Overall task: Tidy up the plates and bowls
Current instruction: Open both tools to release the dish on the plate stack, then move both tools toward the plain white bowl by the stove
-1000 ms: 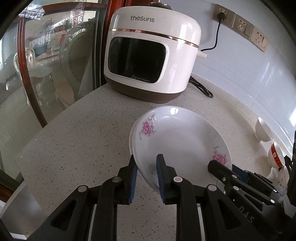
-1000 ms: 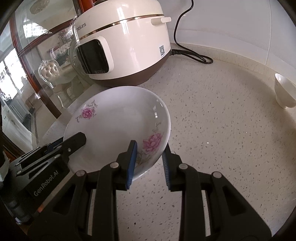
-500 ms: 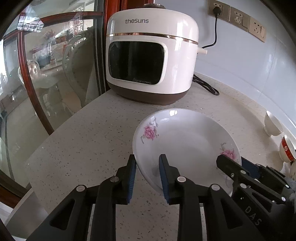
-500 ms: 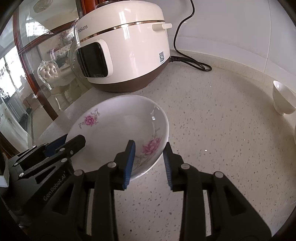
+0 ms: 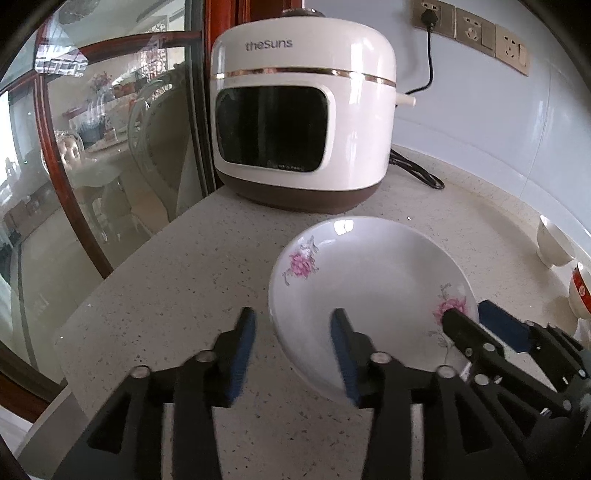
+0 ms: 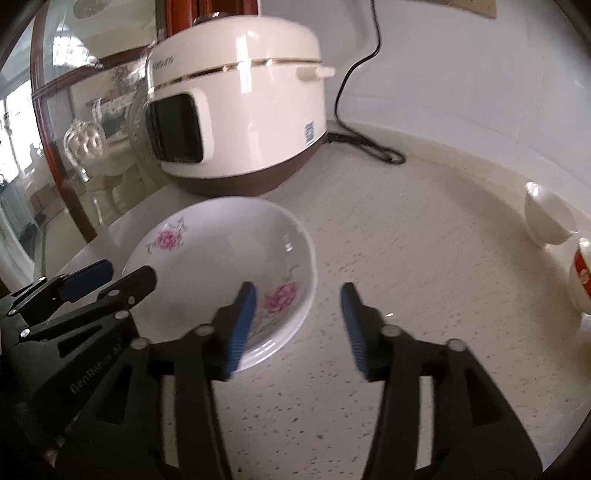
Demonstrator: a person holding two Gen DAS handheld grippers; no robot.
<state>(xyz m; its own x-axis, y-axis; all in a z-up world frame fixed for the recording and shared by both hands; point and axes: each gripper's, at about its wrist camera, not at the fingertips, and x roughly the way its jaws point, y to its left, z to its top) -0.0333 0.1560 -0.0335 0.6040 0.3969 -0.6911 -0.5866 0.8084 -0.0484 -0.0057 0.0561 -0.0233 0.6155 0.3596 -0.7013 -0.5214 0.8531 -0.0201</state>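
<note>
A white plate with pink flowers (image 5: pixel 369 288) lies flat on the speckled counter in front of the rice cooker; it also shows in the right wrist view (image 6: pixel 221 266). My left gripper (image 5: pixel 293 332) is open, its fingers either side of the plate's near-left rim. My right gripper (image 6: pixel 298 306) is open, its jaws straddling the plate's near-right rim. A small white bowl (image 5: pixel 554 243) and a red-banded bowl (image 5: pixel 580 295) stand at the far right; both also show in the right wrist view: the white bowl (image 6: pixel 546 218), the red-banded bowl (image 6: pixel 581 280).
A white rice cooker (image 5: pixel 306 118) stands at the back, also in the right wrist view (image 6: pixel 240 118), its black cord (image 5: pixel 417 170) trailing to a wall socket (image 5: pixel 432 14). A glass door with a red frame (image 5: pixel 92 147) borders the counter's left edge.
Both grippers have opened and let go of the plate. The plate, held tilted a second ago, now rests flat on the counter.
</note>
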